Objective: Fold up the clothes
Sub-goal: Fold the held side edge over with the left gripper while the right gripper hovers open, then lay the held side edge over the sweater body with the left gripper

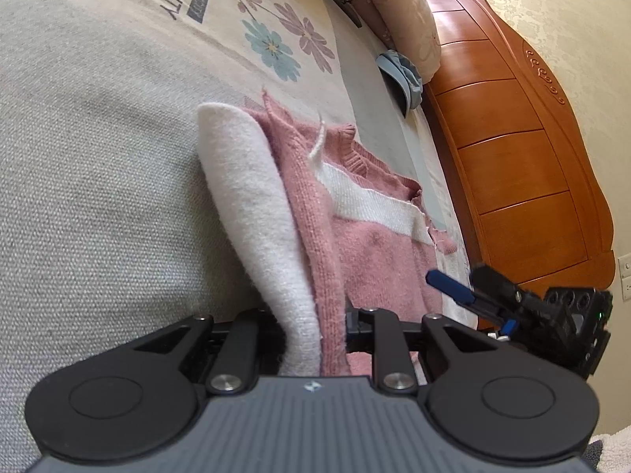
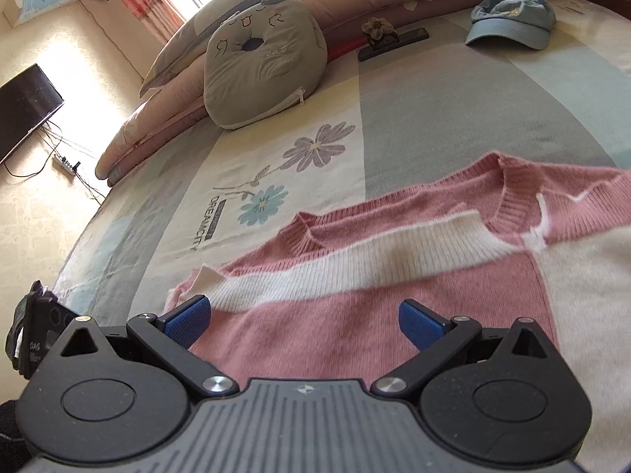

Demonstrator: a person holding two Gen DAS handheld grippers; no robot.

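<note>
Two grippers point(image 1: 311, 327) point(image 2: 305, 321), one pink-and-white sweater point(image 2: 374, 276), one blue cap point(image 2: 512, 19).

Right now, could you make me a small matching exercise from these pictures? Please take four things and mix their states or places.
Things:
1. left gripper
2. right gripper
3. blue cap
4. grey cat cushion

States or places:
A. leaning against the rolled quilt
B. open above the sweater
C. shut on a lifted fold of the sweater
D. lying flat on the bedsheet, far from the sweater

Pairs: 1-C, 2-B, 3-D, 4-A
</note>
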